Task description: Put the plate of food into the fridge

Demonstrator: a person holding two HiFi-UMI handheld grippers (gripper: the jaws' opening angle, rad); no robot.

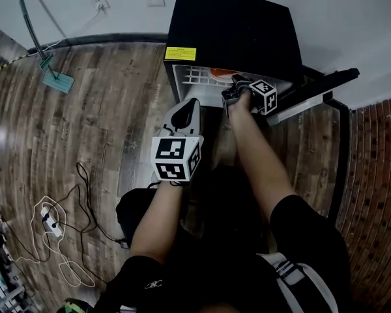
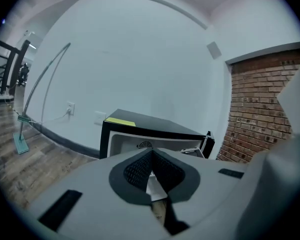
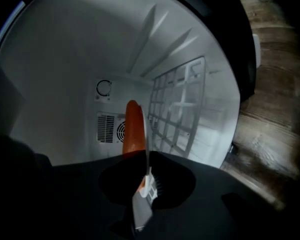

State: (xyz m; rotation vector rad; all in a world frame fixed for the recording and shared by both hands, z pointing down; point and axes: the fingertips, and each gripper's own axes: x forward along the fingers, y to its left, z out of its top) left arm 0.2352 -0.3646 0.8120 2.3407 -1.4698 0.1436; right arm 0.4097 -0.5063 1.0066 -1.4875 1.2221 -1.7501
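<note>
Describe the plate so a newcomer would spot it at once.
A small black fridge stands open against the white wall. In its white interior, the right gripper is shut on the rim of an orange plate, the only orange thing beside the white wire shelf.

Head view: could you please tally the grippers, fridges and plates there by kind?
Handheld two-jaw grippers: 2 (left gripper, right gripper)
Black box-shaped mini fridge: 1
Orange round plate: 1
Total: 4
</note>
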